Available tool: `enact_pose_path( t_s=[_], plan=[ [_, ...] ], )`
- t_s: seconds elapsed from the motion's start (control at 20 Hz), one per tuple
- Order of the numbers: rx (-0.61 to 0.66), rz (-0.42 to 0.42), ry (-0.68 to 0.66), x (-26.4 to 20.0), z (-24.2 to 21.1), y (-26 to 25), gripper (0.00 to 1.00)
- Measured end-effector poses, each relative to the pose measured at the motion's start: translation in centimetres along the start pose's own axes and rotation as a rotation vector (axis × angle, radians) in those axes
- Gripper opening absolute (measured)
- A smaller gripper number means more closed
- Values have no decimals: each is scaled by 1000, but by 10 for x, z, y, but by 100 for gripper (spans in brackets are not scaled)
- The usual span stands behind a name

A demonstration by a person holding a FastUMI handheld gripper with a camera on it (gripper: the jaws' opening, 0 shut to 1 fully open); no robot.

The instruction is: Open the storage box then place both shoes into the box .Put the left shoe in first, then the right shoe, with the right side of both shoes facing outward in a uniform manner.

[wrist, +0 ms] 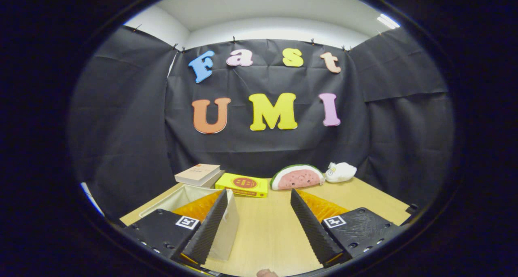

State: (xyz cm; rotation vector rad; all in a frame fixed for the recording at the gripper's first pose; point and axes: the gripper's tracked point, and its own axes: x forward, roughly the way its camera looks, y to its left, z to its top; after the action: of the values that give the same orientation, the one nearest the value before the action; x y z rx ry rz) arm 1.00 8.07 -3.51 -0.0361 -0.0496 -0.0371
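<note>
Gripper (257,212) is level over the desk (267,232), pointing at the booth's back wall. Fingers (210,224) stand wide apart w/ nothing between them but bare desk top; they press on no object.

Storage box (182,196): a pale fabric-sided bin at approx 10 o'clock from the gripper, sitting on the desk's left part. Left finger overlaps its near right corner in view, so can't tell if they touch or if the finger is just in front. Box top looks open, light inner wall visible; contents can't be made out from this angle.

Further back along the desk's far edge, against the wall cloth:
- Book (198,174), tan cover, at approx 11 o'clock, just behind the box, lying flat on sth. darker.
- Yellow box (243,185) w/ a red round mark, at approx 12 o'clock, lying flat, just right of the book.
- Watermelon-slice plush (297,176) at approx 1 o'clock, flat edge down, beside the yellow box.
- White plush toy (340,172) at approx 2 o'clock, touching or nearly touching the watermelon's right tip.

A bit of a finger tip of the person (267,273) shows at 6 o'clock, below the gripper.
</note>
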Motion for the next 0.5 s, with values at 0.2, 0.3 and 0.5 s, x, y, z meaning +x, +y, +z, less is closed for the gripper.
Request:
enact_pose_path(
  t_s=[0.2,0.3,0.5],
  plan=[
    [-14,-39,-104,-14,15,-12,95],
    [-1,-74,-144,-19,23,-24,96],
    [11,-89,-190,-25,26,-32,95]
  ],
)
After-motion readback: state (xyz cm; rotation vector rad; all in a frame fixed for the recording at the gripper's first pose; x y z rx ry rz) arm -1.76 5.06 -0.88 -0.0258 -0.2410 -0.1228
